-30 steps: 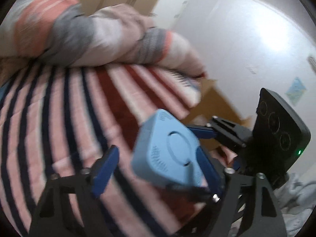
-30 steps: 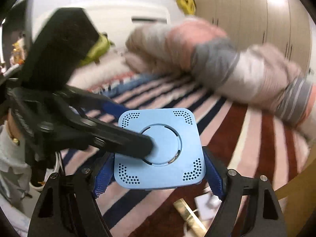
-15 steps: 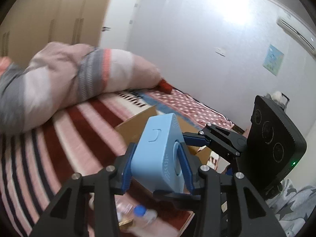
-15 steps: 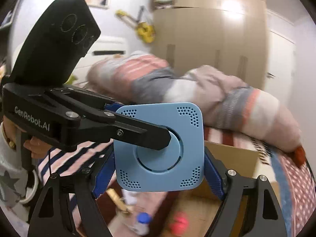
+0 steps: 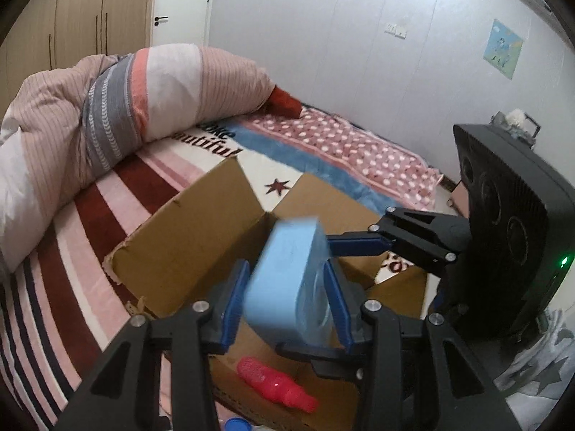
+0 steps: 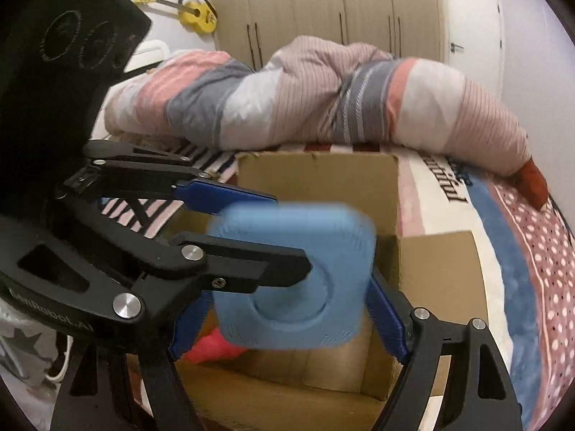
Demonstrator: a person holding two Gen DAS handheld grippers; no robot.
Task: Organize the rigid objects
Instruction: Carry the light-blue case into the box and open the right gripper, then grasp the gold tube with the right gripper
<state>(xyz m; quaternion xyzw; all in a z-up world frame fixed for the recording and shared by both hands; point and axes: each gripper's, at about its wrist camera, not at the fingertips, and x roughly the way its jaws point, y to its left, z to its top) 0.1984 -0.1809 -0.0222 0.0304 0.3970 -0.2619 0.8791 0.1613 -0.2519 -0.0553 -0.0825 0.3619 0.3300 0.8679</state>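
Observation:
A light blue square device (image 5: 287, 280) hangs over the open cardboard box (image 5: 187, 248). It is blurred in both views. My left gripper (image 5: 285, 298) has its blue pads on the device's flat faces. My right gripper (image 6: 287, 309) flanks its side edges, where the device (image 6: 294, 280) shows face-on. Both grippers look shut on it, crossed over each other. A red plastic object (image 5: 276, 389) lies in the box bottom below the device; it also shows in the right wrist view (image 6: 212, 350).
The box (image 6: 316, 186) rests on a striped bed cover (image 5: 72, 287), flaps up. A rolled pink and grey quilt (image 5: 107, 107) lies behind it. A blue cap (image 5: 235, 423) shows at the bottom edge. Wardrobes (image 6: 323, 7) and white wall stand beyond.
Both grippers carried the blue device from above the striped cover to over the open box and lower. The left gripper closed on it along the way.

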